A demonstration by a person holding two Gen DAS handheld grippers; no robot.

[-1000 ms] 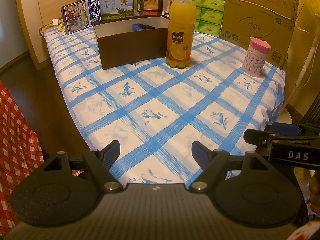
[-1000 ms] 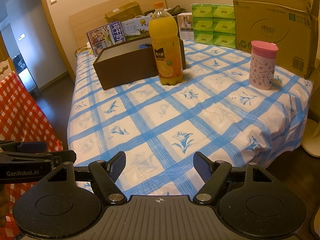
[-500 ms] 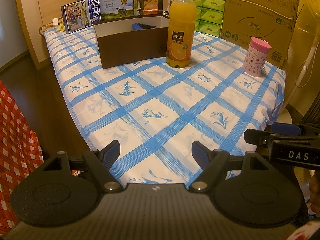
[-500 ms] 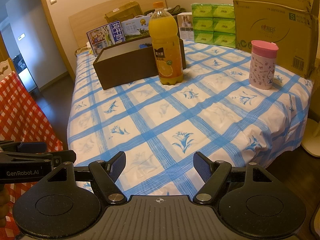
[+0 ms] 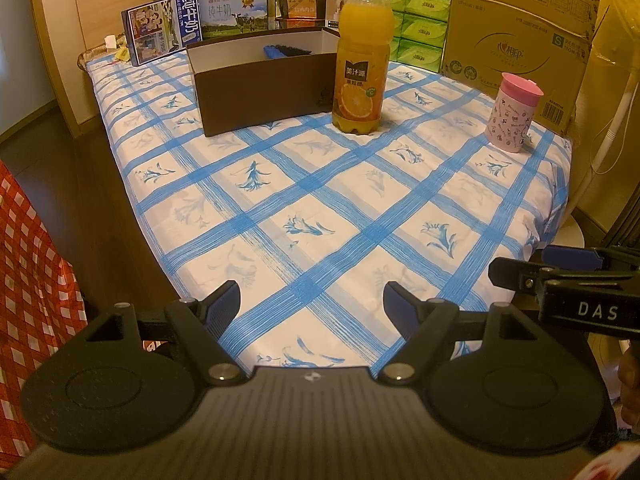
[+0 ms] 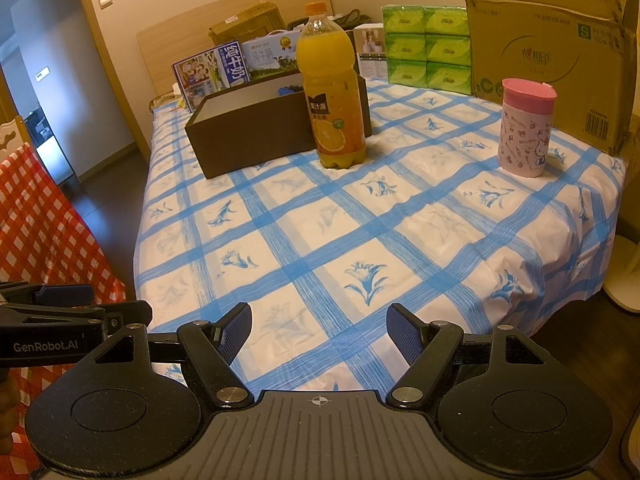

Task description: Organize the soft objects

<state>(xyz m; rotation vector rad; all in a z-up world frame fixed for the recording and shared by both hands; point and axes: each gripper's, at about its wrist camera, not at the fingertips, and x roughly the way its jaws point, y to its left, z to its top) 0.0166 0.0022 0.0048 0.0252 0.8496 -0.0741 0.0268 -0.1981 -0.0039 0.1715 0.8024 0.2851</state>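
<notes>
Fig.: both tongs, left [image 5: 312, 300] & right [image 6: 319, 324], wide & empty over near edge of surface [image 5: 320, 216]; juice bottle [image 5: 362, 52] at 12 o'clock looks heavy, slick, squeezable—grip at mid-body, w/ brown box [image 5: 260, 84] at 11.

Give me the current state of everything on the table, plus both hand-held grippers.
Left hand-held gripper: open, empty.
Right hand-held gripper: open, empty.
Juice bottle: upright, capped, nearly full.
Pink cup: upright, lid on.
Brown box: open top, a dark and blue item inside.
</notes>
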